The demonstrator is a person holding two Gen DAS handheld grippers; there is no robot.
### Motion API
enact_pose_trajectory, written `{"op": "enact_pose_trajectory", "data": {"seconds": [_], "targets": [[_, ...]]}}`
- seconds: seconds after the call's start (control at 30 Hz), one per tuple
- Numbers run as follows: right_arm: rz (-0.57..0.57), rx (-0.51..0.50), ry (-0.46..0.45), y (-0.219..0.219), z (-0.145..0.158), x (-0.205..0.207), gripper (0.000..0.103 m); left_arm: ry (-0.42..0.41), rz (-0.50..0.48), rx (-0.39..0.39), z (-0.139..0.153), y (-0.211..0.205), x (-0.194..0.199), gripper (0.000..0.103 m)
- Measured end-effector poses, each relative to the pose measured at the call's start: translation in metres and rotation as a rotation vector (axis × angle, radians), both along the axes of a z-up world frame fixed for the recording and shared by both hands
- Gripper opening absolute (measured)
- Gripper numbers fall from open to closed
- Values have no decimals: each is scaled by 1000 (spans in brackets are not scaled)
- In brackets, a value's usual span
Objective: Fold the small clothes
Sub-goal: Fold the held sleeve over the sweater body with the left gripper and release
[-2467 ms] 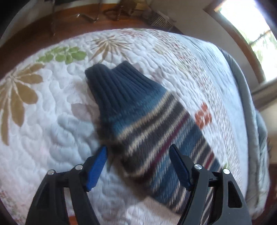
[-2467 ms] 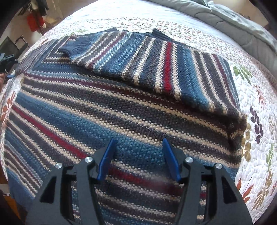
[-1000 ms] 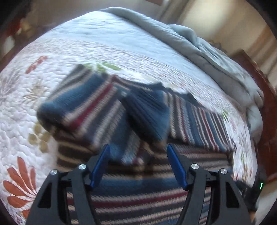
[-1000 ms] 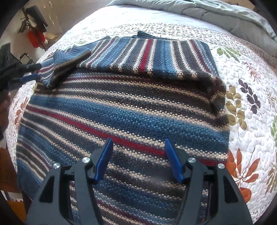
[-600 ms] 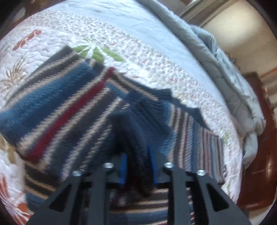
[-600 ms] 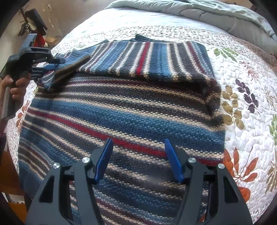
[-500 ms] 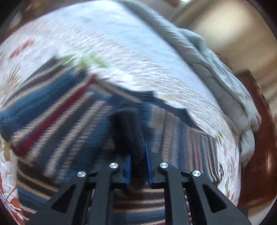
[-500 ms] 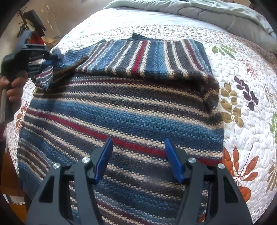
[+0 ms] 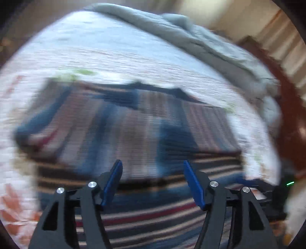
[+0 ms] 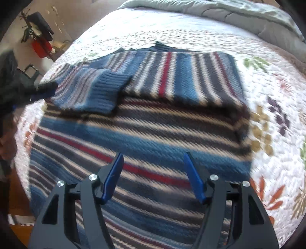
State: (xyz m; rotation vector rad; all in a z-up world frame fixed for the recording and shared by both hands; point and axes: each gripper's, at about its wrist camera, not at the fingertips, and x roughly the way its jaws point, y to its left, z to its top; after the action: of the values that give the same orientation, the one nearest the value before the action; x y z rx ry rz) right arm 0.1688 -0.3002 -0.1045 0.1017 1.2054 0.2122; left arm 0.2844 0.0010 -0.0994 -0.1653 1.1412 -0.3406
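Note:
A striped knit sweater (image 10: 145,134) in blue, grey, cream and red lies flat on the quilted bed. Both sleeves are folded in across its chest; the left sleeve's ribbed blue cuff (image 10: 109,86) rests near the middle. My right gripper (image 10: 153,166) is open and empty, hovering over the sweater's lower body. My left gripper (image 9: 153,174) is open and empty above the sweater (image 9: 124,134), whose view is motion-blurred. The left gripper also shows at the left edge of the right wrist view (image 10: 38,90).
The white floral quilt (image 10: 277,115) covers the bed. A grey comforter (image 10: 239,13) is bunched at the head of the bed, also in the left wrist view (image 9: 191,42). A red object (image 10: 41,47) and dark clutter stand by the wall at left.
My left gripper was shut on the left sleeve's cuff, carried it across the sweater's chest, then opened and let it go. The right gripper stayed open, drifting slightly.

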Motion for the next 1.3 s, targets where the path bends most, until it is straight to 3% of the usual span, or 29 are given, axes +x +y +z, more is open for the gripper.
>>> {"op": "enact_pose_trajectory", "data": {"seconds": [0.03, 0.17, 0.3, 0.5, 0.57, 0.67, 0.77, 0.9, 1.0, 1.1, 1.2, 1.3], "targets": [[13, 19, 28, 10, 0, 12, 65, -6, 52, 80, -2, 16, 1, 67], [29, 58, 104, 37, -7, 46, 65, -45, 134, 218, -6, 53, 0, 67], [21, 111, 167, 56, -18, 77, 62, -63, 176, 266, -10, 77, -2, 68], [9, 27, 196, 77, -32, 101, 48, -48, 201, 320, -25, 89, 6, 68], [14, 22, 187, 84, -31, 104, 26, -38, 202, 312, -28, 91, 6, 68], [40, -14, 158, 94, -25, 105, 12, -33, 214, 294, -30, 94, 5, 68], [77, -18, 113, 97, -10, 104, 10, -59, 252, 264, -23, 104, 2, 71], [82, -7, -3, 81, 39, 107, 9, -118, 336, 258, -9, 121, -2, 73], [60, -100, -125, 55, 84, 111, 9, -143, 348, 284, -5, 120, 1, 73], [25, -169, -185, 27, 105, 115, 9, -142, 324, 307, -10, 107, 7, 74], [-2, -171, -149, 1, 90, 128, 9, -126, 287, 370, -27, 87, 16, 74], [-20, -230, -76, -11, 40, 142, 9, -83, 271, 428, -49, 74, 24, 74]]}}
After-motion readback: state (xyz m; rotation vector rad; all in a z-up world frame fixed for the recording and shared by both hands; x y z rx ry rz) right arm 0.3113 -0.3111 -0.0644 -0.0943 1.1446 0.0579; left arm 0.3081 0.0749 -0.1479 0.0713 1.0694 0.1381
